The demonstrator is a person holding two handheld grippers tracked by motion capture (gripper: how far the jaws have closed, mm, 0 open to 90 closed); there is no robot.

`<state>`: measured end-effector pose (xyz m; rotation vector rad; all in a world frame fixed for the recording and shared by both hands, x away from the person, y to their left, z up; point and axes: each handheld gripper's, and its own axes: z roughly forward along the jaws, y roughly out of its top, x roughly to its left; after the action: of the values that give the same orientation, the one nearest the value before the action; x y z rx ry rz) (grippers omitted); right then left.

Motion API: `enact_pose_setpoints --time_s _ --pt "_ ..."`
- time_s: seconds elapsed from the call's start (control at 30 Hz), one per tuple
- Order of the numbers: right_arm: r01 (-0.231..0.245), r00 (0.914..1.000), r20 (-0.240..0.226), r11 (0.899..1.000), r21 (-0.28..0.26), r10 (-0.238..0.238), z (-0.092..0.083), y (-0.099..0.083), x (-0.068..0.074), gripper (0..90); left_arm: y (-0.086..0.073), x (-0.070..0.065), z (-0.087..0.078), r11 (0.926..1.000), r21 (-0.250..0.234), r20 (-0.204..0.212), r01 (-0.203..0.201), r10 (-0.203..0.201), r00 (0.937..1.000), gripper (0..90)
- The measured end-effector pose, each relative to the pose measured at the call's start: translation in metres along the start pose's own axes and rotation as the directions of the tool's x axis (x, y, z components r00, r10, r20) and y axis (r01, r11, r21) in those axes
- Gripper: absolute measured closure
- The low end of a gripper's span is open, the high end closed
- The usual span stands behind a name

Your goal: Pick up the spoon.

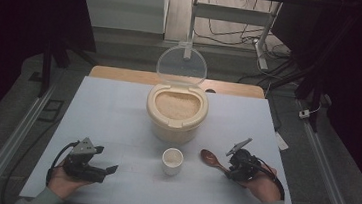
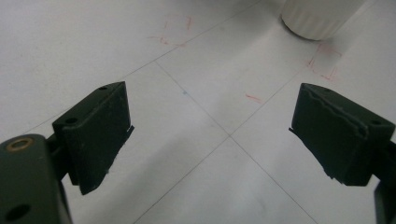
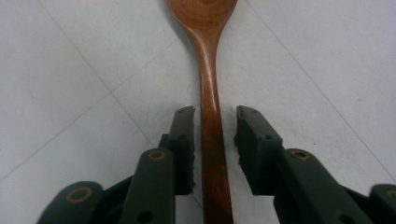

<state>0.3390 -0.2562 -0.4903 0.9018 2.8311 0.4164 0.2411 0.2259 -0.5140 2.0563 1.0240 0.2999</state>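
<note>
A brown wooden spoon (image 1: 210, 157) lies on the white table (image 1: 112, 120), right of a small white cup (image 1: 172, 161). My right gripper (image 1: 230, 171) is low over the spoon's handle. In the right gripper view the handle (image 3: 208, 70) runs between the two jaws of that gripper (image 3: 215, 122), with a narrow gap on each side, so the pads are not pressing on it. My left gripper (image 1: 108, 168) rests at the front left of the table, wide open with nothing between its jaws (image 2: 210, 130). The cup's ribbed base (image 2: 317, 16) shows at the top of that view.
A cream rice container (image 1: 154, 110) full of grain stands behind the cup, its clear round lid (image 1: 182, 66) hinged upright. Faint red marks (image 2: 327, 63) are drawn on the table. Dark floor, metal rails and cables surround the table.
</note>
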Motion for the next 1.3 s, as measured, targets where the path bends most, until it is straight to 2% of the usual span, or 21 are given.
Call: enact_pose_setpoints --time_s 0.33,0.7,1.0,1.23,1.3 --pt "0.028 0.9996 0.009 0.999 0.017 -0.028 0.004 0.004 0.003 79.3 0.0 0.0 0.0 1.0 0.002 -0.001 -0.004 0.004 1.0 11.7" --pt "0.032 0.9994 0.013 0.999 0.007 -0.032 0.003 0.004 0.004 80.3 -0.002 0.0 0.0 1.0 0.007 -0.003 -0.003 0.003 1.0 11.7" --pt "0.02 0.9997 0.013 0.998 -0.057 -0.02 -0.01 0.0 0.0 80.4 -0.002 0.001 0.001 0.9999 0.011 -0.008 -0.003 0.003 1.0 11.7" --pt "0.037 0.9991 0.026 0.991 -0.13 -0.034 -0.032 -0.003 0.002 80.4 -0.003 0.001 0.001 0.9999 0.015 -0.008 -0.001 0.001 1.0 11.7" --pt "0.054 0.9984 0.027 0.985 -0.163 -0.05 -0.042 -0.003 0.006 80.4 -0.003 0.002 0.002 0.9998 0.019 -0.009 0.0 0.001 1.0 11.7"
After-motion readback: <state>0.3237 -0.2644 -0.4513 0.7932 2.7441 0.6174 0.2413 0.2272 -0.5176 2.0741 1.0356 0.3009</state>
